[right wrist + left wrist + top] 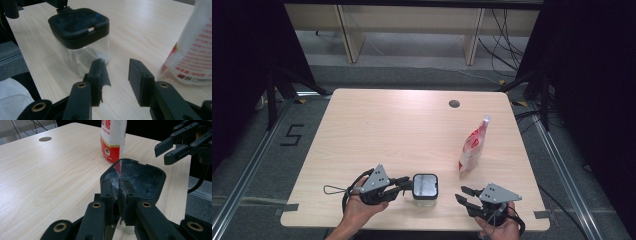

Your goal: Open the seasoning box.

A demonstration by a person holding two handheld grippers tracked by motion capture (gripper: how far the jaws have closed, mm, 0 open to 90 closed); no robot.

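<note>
1. The jar, clear with a black lid, stands low and centre in the high view, near the table's front edge, with the left gripper pinching the lid's edge.
2. That hold looks thin: in the left gripper view the jaws squeeze only the rim, so a tug could tip the jar or let it slip free.
3. The right gripper, lower right in the high view, has its jaws spread apart with nothing between them; a careless reach could knock the jar sideways.
4. The red-and-white pouch stands right of centre, upright and unsupported. A brush from that gripper could topple it.
</note>
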